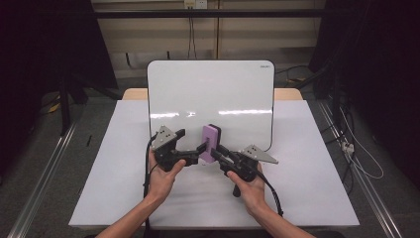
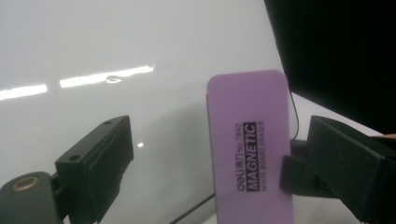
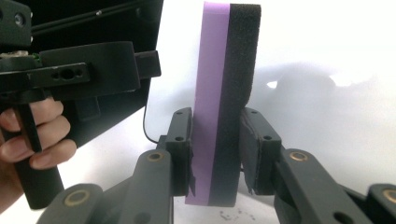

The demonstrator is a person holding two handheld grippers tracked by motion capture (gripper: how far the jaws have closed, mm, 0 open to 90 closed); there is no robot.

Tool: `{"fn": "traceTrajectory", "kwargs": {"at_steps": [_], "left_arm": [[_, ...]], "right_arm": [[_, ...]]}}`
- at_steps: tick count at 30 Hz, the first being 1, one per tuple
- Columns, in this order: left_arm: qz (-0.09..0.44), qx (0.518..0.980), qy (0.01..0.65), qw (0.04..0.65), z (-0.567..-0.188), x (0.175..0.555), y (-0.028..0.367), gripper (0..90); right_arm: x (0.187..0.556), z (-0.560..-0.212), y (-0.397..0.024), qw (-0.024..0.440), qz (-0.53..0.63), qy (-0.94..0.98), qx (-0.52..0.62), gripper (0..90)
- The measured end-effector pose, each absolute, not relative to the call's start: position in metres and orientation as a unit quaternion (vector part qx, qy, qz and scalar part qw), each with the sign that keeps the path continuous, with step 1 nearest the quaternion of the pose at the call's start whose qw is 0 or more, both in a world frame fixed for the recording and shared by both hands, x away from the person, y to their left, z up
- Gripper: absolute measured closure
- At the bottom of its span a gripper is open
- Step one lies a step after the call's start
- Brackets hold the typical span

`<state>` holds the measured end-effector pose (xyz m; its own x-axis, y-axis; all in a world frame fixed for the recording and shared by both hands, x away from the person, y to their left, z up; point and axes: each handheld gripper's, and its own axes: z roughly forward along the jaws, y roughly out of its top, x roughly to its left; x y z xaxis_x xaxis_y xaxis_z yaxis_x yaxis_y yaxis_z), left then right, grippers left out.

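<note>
Glossy white board (image 1: 210,94) lies behind. Purple foam eraser w/ black felt side (image 1: 210,143) stands upright above its near edge, long axis vertical. R gripper (image 3: 215,154) is clamped on its lower end; L gripper (image 2: 215,163) jaws are apart, eraser loose between.

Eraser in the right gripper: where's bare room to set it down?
The whiteboard is bare behind the eraser, up to its top edge. The white table sheet is bare on both sides of the board. It is crowded where the left gripper and right gripper meet.
</note>
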<state>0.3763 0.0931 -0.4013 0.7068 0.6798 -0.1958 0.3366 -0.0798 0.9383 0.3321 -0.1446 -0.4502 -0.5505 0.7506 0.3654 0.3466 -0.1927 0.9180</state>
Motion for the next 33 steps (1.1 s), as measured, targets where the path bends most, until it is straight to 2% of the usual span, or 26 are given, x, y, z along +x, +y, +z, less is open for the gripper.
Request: {"fn": "traceTrajectory", "kwargs": {"at_steps": [12,22,33], "left_arm": [[0.157,0.741,0.324,0.566,-0.402,0.373,0.111,5.2],[0.170,0.744,0.358,0.538,-0.407,0.371,0.135,5.8],[0.204,0.759,0.342,0.515,-0.410,0.355,0.157,6.4]], "right_arm": [[0.330,-0.443,-0.163,0.192,0.602,0.645,0.430,67.8],[0.324,-0.434,-0.178,0.226,0.578,0.661,0.421,68.0],[0.321,-0.423,-0.199,0.255,0.532,0.690,0.420,68.0]]}}
